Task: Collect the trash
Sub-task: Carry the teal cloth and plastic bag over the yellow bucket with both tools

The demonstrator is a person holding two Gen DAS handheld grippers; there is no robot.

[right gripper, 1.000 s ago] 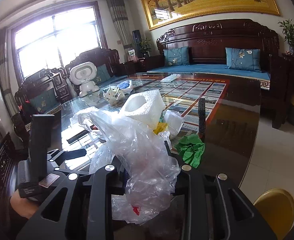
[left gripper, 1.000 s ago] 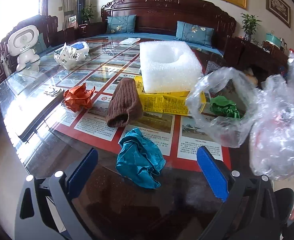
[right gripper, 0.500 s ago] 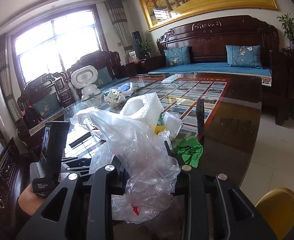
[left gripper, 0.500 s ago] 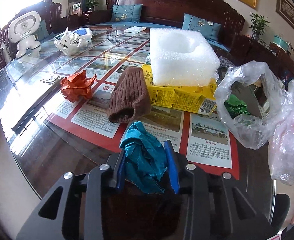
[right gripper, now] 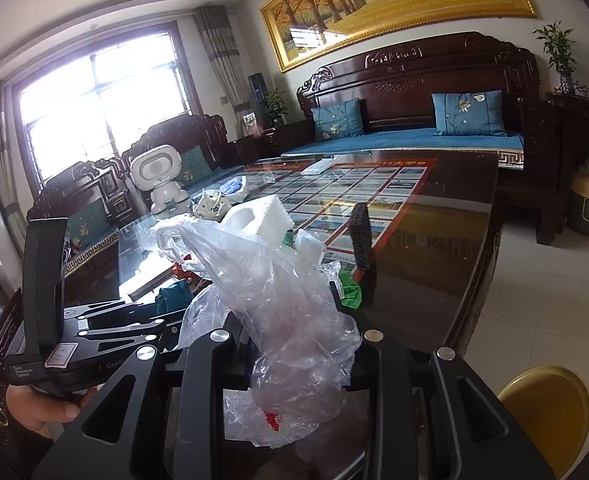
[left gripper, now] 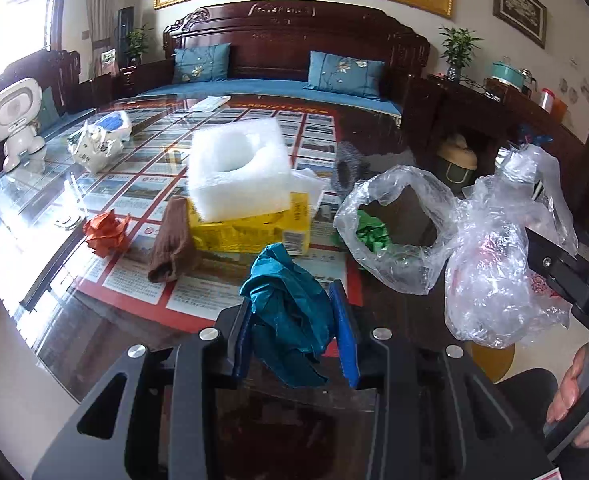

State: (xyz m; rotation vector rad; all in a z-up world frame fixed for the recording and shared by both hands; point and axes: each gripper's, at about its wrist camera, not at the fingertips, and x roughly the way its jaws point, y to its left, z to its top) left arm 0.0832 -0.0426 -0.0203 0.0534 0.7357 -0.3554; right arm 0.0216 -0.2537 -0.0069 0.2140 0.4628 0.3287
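My left gripper is shut on a crumpled teal paper ball and holds it above the glass table's near edge. My right gripper is shut on a clear plastic bag. In the left wrist view the bag hangs open to the right, with a green paper ball inside its mouth. An orange paper ball lies on the table at the left. The left gripper also shows in the right wrist view.
A white foam block sits on a yellow box, with a brown knit sleeve beside it. A white robot toy and a white bundle stand at the far left. A yellow stool is at the right.
My left gripper closed on the teal paper ball and lifted it off the table, moving it toward the bag. The right gripper kept hold of the bag.
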